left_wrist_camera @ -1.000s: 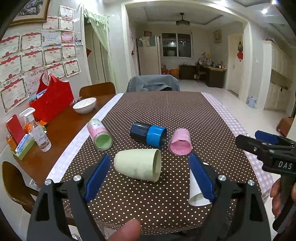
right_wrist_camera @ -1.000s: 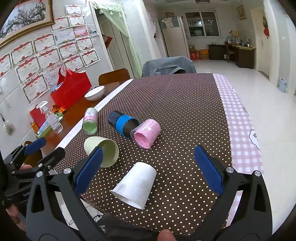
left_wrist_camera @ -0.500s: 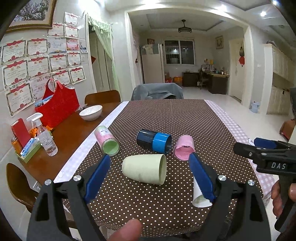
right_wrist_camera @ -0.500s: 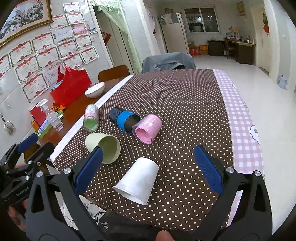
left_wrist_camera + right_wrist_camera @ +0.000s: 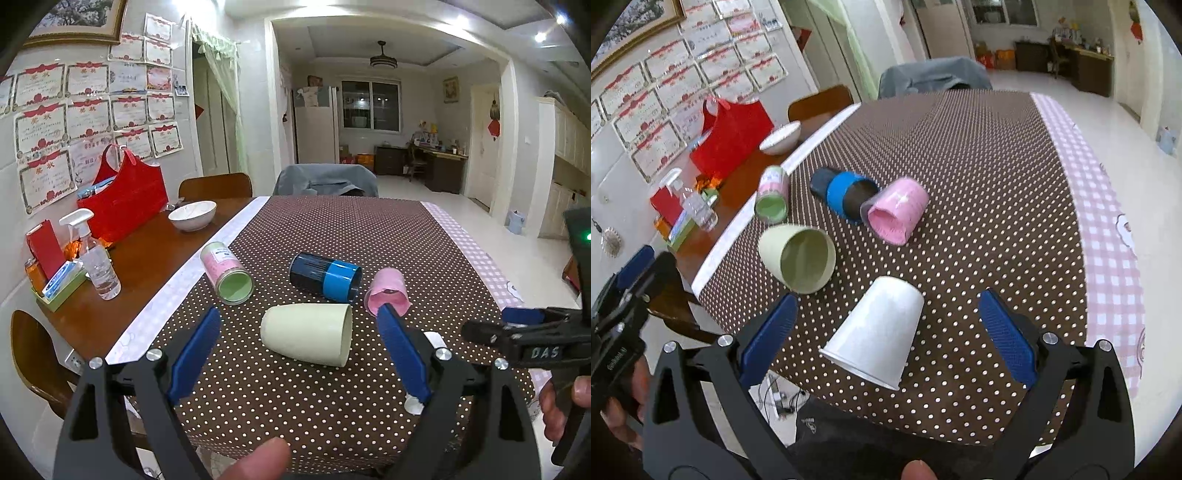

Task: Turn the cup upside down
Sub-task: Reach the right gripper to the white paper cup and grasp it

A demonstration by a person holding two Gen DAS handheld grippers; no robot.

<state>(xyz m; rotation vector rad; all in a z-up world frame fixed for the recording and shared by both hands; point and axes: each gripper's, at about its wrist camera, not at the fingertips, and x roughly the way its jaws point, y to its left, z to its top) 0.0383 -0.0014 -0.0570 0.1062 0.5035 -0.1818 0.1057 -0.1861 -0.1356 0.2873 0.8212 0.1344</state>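
Observation:
Several cups lie on their sides on the brown dotted tablecloth (image 5: 332, 229). A pale green cup (image 5: 306, 339) lies between the fingers of my open left gripper (image 5: 299, 350), untouched; it also shows in the right wrist view (image 5: 798, 258). A white paper cup (image 5: 877, 338) lies near the front edge, between the fingers of my open right gripper (image 5: 886, 332), mouth toward me. A dark cup with a blue band (image 5: 325, 277), a pink cup (image 5: 388, 295) and a pink-and-green cup (image 5: 227, 273) lie beyond.
On the bare wooden table at the left stand a white bowl (image 5: 192, 215), a red bag (image 5: 123, 199), a spray bottle (image 5: 94, 258) and a small tray of items (image 5: 55, 280). Chairs stand at the far end and the left. The right gripper shows in the left wrist view (image 5: 524, 332).
Both grippers have drawn slightly back and tilted. The right view now looks down more steeply on the white cup. No cup has moved.

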